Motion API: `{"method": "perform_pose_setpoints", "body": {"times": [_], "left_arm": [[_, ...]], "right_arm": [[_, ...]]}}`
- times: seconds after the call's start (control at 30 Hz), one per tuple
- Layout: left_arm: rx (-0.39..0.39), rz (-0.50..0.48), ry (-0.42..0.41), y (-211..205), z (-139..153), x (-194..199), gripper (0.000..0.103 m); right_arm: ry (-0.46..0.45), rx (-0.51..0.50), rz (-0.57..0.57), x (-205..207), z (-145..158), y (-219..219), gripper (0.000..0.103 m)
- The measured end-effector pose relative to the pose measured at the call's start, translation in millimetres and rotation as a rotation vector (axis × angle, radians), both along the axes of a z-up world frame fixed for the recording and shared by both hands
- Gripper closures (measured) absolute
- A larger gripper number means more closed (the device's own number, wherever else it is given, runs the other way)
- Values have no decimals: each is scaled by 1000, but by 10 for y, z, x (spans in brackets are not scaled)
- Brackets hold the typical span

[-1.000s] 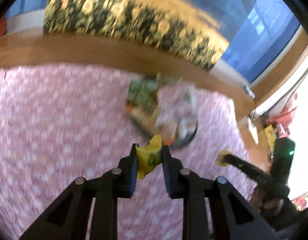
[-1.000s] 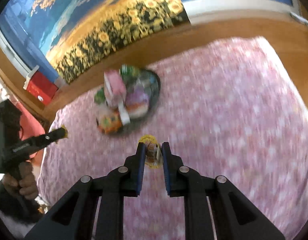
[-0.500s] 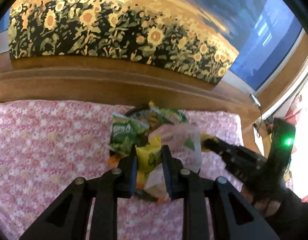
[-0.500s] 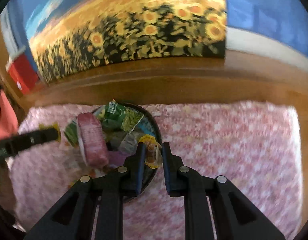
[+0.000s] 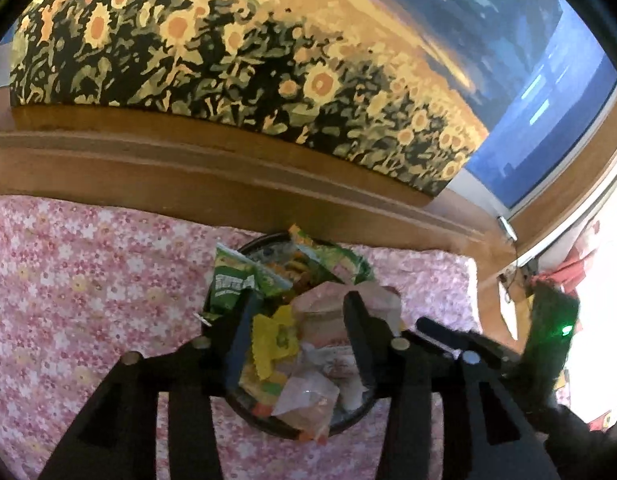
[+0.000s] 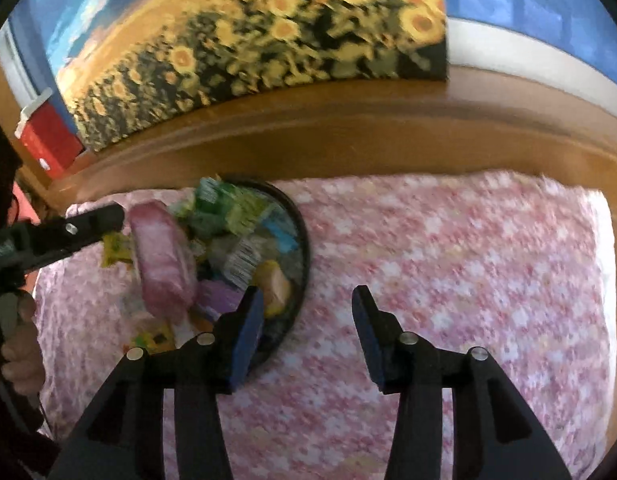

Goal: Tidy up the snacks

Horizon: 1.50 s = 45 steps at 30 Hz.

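Note:
A dark round tray (image 5: pixel 268 424) piled with snack packets sits on the pink floral cloth; it also shows in the right wrist view (image 6: pixel 302 236). My left gripper (image 5: pixel 298 316) is open directly above the tray. A small yellow packet (image 5: pixel 274 338) lies loose between its spread fingers on the pile, beside a pink packet (image 5: pixel 332 312) and a green packet (image 5: pixel 232 284). My right gripper (image 6: pixel 306 308) is open and empty, over the cloth just right of the tray. A small yellow-orange snack (image 6: pixel 274 286) lies at the tray's near right rim. The left gripper (image 6: pixel 84 224) reaches in from the left there.
The pink floral cloth (image 6: pixel 448 264) spreads to the right of the tray. A wooden ledge (image 5: pixel 188 168) runs behind it, with a sunflower picture (image 5: pixel 228 52) above. A red box (image 6: pixel 48 140) stands at the far left. The right gripper's body (image 5: pixel 508 356) lies right of the tray.
Both grippers moved over the tray and opened. The left let go of the yellow packet and the right let go of its small snack; both now lie in the tray.

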State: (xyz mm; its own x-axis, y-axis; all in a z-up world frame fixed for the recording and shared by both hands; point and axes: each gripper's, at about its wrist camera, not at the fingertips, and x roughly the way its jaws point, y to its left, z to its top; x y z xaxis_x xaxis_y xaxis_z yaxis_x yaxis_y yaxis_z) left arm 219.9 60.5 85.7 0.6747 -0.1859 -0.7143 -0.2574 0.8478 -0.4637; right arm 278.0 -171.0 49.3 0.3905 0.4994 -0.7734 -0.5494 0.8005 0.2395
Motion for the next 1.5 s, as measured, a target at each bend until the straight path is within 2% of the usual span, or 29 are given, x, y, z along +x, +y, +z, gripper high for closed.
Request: {"method": "perform_pose_setpoints", "body": {"times": [0.07, 0.2, 0.33, 0.5, 0.67, 0.8, 0.9, 1.0, 1.07, 1.1, 1.2, 1.27, 1.4, 1.5], "left_arm": [[14, 3, 4, -12, 28, -12, 45], [84, -11, 47, -104, 75, -38, 44], [205, -43, 70, -287, 141, -104, 44], [323, -64, 49, -524, 345, -394, 44], [393, -99, 80, -733, 356, -774, 43], [380, -141, 169, -756, 124, -988, 42], [329, -135, 286, -652, -263, -1177, 42], [271, -118, 350, -543, -538, -1343, 42], [272, -106, 299, -511, -518, -1463, 42], [279, -100, 301, -500, -509, -1481, 42], [259, -73, 292, -428, -508, -1521, 42], [254, -44, 293, -356, -518, -1553, 42], [278, 7, 290, -212, -478, -1617, 42], [304, 61, 279, -34, -454, -1630, 42]], "right_arm": [[-5, 4, -11, -28, 2, -40, 56], [-34, 1, -38, -72, 80, -145, 56], [-58, 13, -56, -190, 249, -269, 56], [-58, 93, -78, -547, 571, -405, 56], [-72, 33, -24, -997, 585, -317, 56], [-8, -31, 16, -1229, 349, -238, 56], [61, -88, 50, -1337, 72, -117, 56], [97, -147, 77, -1456, -166, 3, 56], [115, -162, 86, -1505, -240, 42, 56], [120, -157, 95, -1526, -246, 62, 56], [76, -64, 149, -1573, -127, 170, 58], [41, -26, 198, -1527, -34, 413, 64], [-20, 3, 258, -1409, 87, 953, 65], [-61, -22, 282, -1318, 120, 1350, 65]]}}
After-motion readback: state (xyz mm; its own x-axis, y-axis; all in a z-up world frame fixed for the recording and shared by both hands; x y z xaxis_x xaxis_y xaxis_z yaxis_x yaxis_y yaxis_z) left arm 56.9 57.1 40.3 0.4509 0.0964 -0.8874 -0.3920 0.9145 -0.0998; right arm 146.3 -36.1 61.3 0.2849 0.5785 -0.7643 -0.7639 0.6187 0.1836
